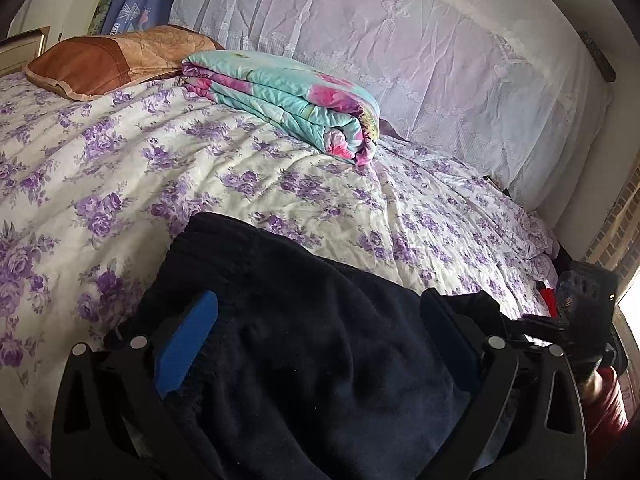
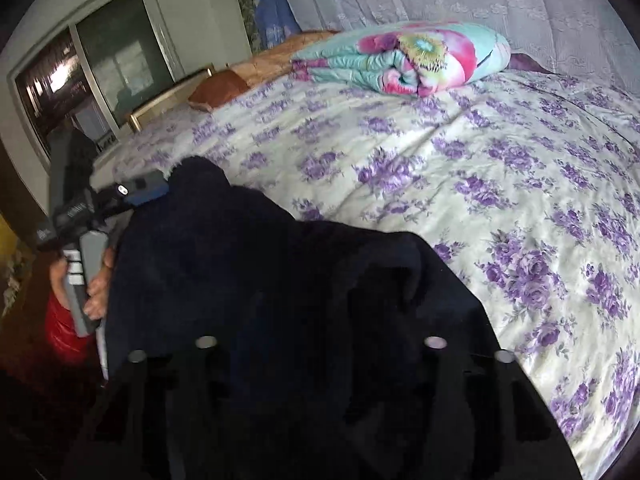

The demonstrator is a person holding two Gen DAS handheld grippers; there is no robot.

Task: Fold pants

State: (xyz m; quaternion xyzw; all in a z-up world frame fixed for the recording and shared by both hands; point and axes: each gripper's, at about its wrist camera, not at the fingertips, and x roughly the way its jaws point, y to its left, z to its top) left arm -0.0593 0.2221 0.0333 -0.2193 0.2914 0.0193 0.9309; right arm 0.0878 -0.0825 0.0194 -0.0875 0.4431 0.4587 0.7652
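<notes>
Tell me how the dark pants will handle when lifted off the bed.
The dark pants are probably floppy: they drape and bunch over both grippers. The fuzzy nap suggests a fleece that grips rather than slips. Thick folds hint at some weight, so unheld ends would likely sag onto the floral bedspread.

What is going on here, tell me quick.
A person is folding dark pants on a bed with handheld tongs in each hand. The left tongs stand wide with the pants bunched between the fingers; whether they pinch is unclear. The right tongs are buried under the fabric and shut, apparently on the pants. The pants are still a heap at the near edge, not yet flat. A folded quilt and a pillow lie farther back.
</notes>
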